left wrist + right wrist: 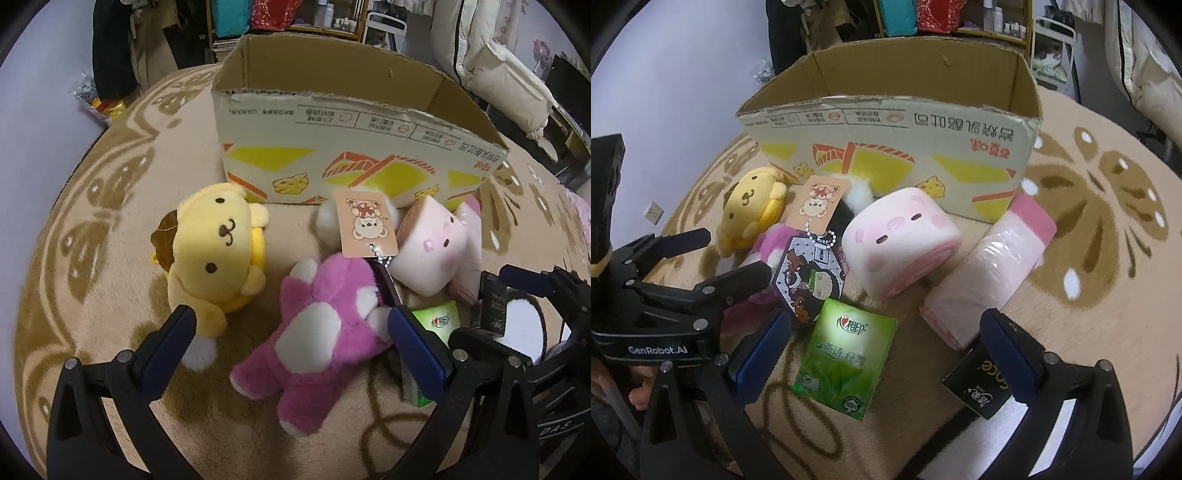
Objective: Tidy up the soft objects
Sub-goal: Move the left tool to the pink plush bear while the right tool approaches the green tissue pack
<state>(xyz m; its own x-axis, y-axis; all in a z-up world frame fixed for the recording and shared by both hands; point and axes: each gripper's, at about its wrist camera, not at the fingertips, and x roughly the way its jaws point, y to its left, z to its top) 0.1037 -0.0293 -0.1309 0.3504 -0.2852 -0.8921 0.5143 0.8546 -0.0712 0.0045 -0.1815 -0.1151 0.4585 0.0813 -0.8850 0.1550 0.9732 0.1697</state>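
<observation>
Cardboard box [332, 162] backs crowded plush toys [317, 325], tissue pack [846, 354].

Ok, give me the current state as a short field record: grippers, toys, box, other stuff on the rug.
left gripper: open, around the pink plush's upper body
right gripper: open, over the green tissue pack
yellow dog plush: on the rug, left of the pink plush
pig cushion: on the rug, before the box
cardboard box: open top, inside hidden
also present: pink roll, black packet, paper tag
</observation>
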